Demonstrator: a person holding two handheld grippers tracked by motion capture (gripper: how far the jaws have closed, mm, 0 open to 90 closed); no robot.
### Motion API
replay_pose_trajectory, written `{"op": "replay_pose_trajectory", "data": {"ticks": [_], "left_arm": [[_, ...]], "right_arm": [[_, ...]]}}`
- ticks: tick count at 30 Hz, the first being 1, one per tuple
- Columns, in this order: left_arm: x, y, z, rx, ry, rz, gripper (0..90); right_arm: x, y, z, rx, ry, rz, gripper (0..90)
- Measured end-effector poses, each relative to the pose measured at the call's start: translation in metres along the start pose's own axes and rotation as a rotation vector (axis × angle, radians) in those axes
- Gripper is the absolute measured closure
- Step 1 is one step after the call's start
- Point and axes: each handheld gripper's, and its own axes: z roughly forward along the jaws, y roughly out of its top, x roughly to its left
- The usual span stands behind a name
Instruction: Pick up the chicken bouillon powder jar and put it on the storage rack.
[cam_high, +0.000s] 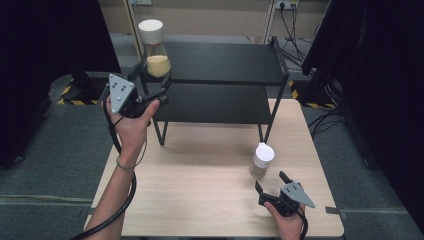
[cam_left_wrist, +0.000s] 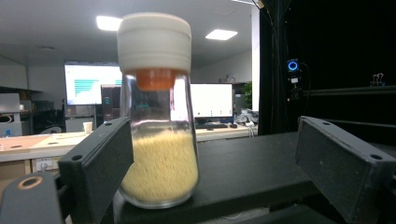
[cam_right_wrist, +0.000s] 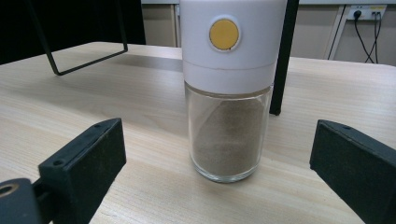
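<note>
A person stands at a light wooden table (cam_high: 200, 200) with a gripper in each hand. The left gripper (cam_high: 159, 80) is raised to the top tier of a black two-tier shelf (cam_high: 225, 62) at the far side of the table, where a glass jar of yellow grains (cam_high: 156, 52) with a wide white cap stands upright near the shelf's left front corner. In the left gripper view the jar (cam_left_wrist: 159, 140) sits between the spread jaws, close against the left one and well clear of the right, so the jaws are wide and not clamped on it. Nearer the person, the right gripper (cam_high: 272, 184) rests low over the table with its jaws wide apart, just short of a small shaker of brown powder (cam_high: 261, 161) standing upright on the tabletop; in the right gripper view the shaker (cam_right_wrist: 229, 102) has a white top with a yellow button and stands untouched between the jaws.
</note>
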Motion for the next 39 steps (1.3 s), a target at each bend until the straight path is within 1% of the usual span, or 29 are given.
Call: {"op": "replay_pose_trajectory", "data": {"ticks": [1,3,7,10,14,26,33,39], "left_arm": [[-0.001,-0.002,-0.002,0.002,0.000,0.011,10.9],[-0.004,-0.007,-0.005,-0.001,-0.002,0.014,11.0],[-0.006,-0.017,-0.010,0.002,-0.010,-0.005,10.9],[-0.007,-0.023,-0.012,0.005,-0.008,-0.006,10.9],[-0.008,-0.030,-0.015,0.008,-0.011,-0.016,10.9],[-0.010,-0.052,-0.031,0.046,-0.030,-0.010,10.6],[-0.009,-0.067,-0.041,0.067,-0.033,-0.023,10.6],[-0.010,-0.078,-0.047,0.085,-0.039,-0.022,10.6]], "right_arm": [[0.000,0.000,0.000,0.000,0.000,0.001,3.7],[0.000,0.000,0.000,0.000,0.000,0.000,3.7],[0.000,0.000,0.000,-0.002,0.000,-0.003,3.7],[0.000,0.000,0.000,-0.002,-0.001,-0.003,3.7],[0.000,0.000,0.000,-0.002,0.000,-0.002,3.7],[0.000,0.000,0.000,-0.002,0.000,-0.004,3.7],[0.000,0.000,0.000,-0.001,0.001,-0.004,3.7],[0.000,0.000,0.001,-0.002,0.000,-0.003,3.7]]}}
